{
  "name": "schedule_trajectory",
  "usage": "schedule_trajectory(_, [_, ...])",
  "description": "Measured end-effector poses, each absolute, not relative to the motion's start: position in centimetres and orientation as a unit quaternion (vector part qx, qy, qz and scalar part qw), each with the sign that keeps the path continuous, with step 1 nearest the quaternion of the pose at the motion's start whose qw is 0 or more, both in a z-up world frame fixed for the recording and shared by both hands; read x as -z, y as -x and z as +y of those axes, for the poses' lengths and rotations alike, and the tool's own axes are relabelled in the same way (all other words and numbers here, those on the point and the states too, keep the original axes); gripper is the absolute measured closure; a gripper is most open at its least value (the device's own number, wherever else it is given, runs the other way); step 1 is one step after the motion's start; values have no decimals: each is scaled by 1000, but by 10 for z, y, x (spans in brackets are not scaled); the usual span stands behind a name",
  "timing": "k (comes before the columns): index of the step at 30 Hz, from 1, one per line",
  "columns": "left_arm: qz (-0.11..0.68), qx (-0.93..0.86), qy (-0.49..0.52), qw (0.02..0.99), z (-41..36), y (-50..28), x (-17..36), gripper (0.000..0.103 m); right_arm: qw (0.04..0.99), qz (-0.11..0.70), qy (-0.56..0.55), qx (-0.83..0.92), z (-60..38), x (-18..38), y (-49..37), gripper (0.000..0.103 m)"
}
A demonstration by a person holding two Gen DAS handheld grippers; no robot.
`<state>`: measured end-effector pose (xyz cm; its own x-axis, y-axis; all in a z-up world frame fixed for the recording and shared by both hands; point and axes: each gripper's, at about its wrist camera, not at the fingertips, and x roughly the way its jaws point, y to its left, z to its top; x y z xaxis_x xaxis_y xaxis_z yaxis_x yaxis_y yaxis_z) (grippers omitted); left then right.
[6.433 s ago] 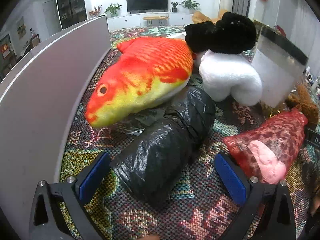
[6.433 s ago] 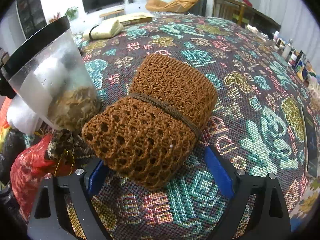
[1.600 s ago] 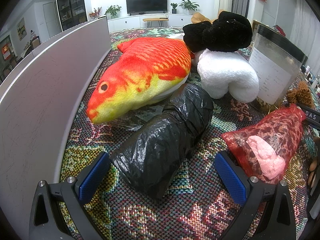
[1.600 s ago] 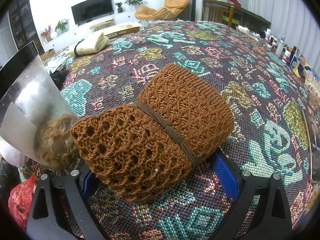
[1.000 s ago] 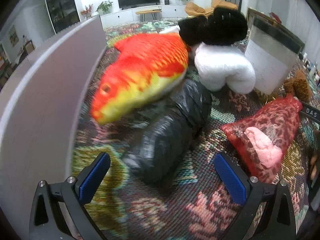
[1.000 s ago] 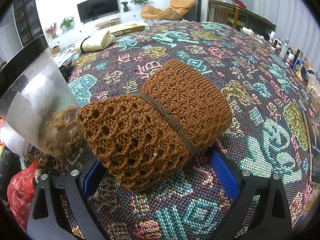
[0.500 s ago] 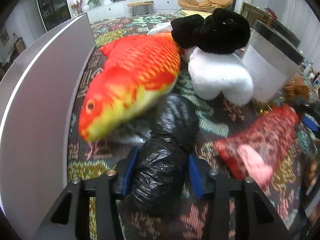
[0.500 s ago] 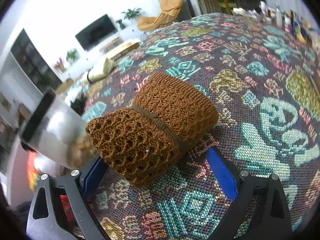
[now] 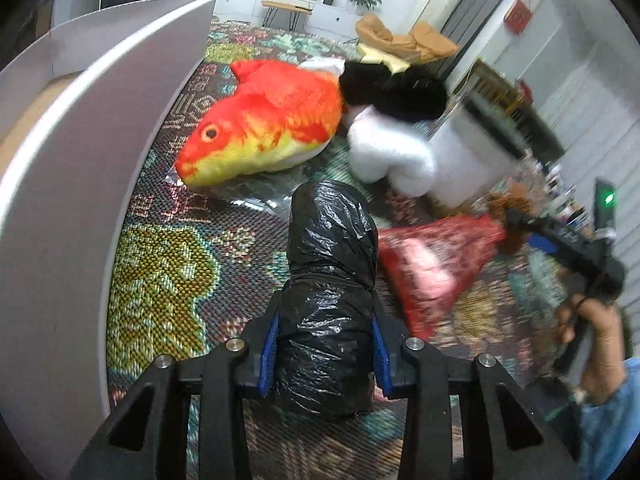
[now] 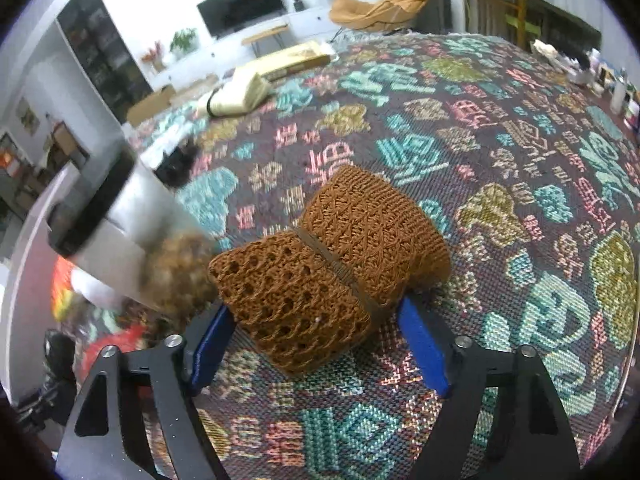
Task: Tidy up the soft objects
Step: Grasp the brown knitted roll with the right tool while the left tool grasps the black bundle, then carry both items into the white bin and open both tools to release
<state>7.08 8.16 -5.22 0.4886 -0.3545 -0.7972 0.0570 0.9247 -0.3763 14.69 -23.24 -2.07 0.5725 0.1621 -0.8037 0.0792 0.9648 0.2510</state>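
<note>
My left gripper [image 9: 325,348] is shut on a black plastic bundle [image 9: 330,280] and holds it lifted, pointing away from me. Beyond it lie an orange and yellow fish plush [image 9: 266,128], a black and white plush [image 9: 394,132] and a red mesh bag [image 9: 436,268] with something pink inside. My right gripper [image 10: 316,344] has its blue pads at the sides of a brown knitted roll [image 10: 332,264] tied with a band. Whether the pads press on the roll is unclear. The right gripper also shows at the right of the left wrist view [image 9: 560,240], held by a hand.
A grey box wall [image 9: 80,184] curves along the left. A clear bag with a black top [image 10: 104,236] stands left of the knitted roll, blurred. A patterned woven cloth [image 10: 500,152] covers the surface. A beige pouch [image 10: 236,96] lies far back.
My left gripper closed on the black bundle and lifted it, turning it end-on. My right gripper narrowed around the knitted roll, and the view shifted.
</note>
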Motion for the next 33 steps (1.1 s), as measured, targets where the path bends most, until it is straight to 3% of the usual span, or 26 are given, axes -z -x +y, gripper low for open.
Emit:
schedule_trajectory(7, [438, 151, 184, 867, 105, -45, -14, 65, 903, 408, -129, -44, -229, -30, -120, 26])
schedule_trajectory(13, [397, 96, 175, 896, 178, -19, -62, 65, 911, 368, -57, -175, -131, -100, -84, 26])
schedule_trajectory(18, [397, -10, 147, 906, 254, 6, -65, 65, 876, 343, -64, -334, -16, -148, -56, 25])
schedule_trajectory(22, [417, -99, 131, 894, 302, 27, -45, 65, 822, 360, -66, -435, 81, -155, -43, 21])
schedule_trajectory(23, [426, -123, 130, 887, 313, 30, -37, 62, 814, 370, -58, -443, 100, -151, -43, 17])
schedule_trajectory(25, [451, -164, 147, 865, 333, 36, -17, 45, 786, 411, -26, -461, 142, -130, -45, 17])
schedule_trajectory(26, [459, -175, 160, 856, 343, 39, -10, 25, 772, 434, -13, -464, 157, -118, -47, 17])
schedule_trajectory(27, [460, -186, 174, 851, 350, 44, -5, 20, 769, 443, -10, -460, 162, -109, -47, 17])
schedule_trajectory(33, [411, -183, 206, 869, 354, 60, -13, 17, 814, 418, 25, -402, 133, -91, -39, 17])
